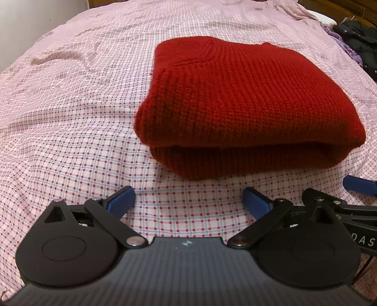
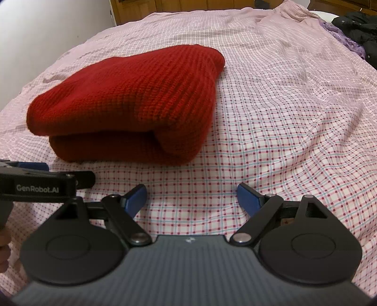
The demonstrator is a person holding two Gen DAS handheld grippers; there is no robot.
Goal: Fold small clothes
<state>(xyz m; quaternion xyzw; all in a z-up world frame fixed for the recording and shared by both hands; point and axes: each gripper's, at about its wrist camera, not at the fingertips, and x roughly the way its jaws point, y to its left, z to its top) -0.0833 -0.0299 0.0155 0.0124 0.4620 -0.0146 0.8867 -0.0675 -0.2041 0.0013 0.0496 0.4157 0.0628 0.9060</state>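
Note:
A folded red knit sweater [image 1: 235, 106] [image 2: 132, 101] lies in a thick stack on a pink checked bed sheet [image 1: 70, 141] [image 2: 282, 141]. Its folded edge faces both cameras. My left gripper [image 1: 188, 191] stands open just short of that edge, with only sheet between its blue pads. My right gripper [image 2: 191, 188] is open too, near the sweater's right front corner and holding nothing. Each wrist view catches the other gripper at its side: a blue fingertip [image 1: 358, 183] of the right one, and the left one's black body [image 2: 47, 186].
A dark jacket [image 1: 360, 44] [image 2: 360, 28] and a purple cloth [image 1: 346, 47] [image 2: 341, 37] lie at the bed's far right. Wooden furniture [image 2: 141, 9] and a white wall [image 2: 35, 35] stand behind the bed. Wrinkled sheet spreads to both sides of the sweater.

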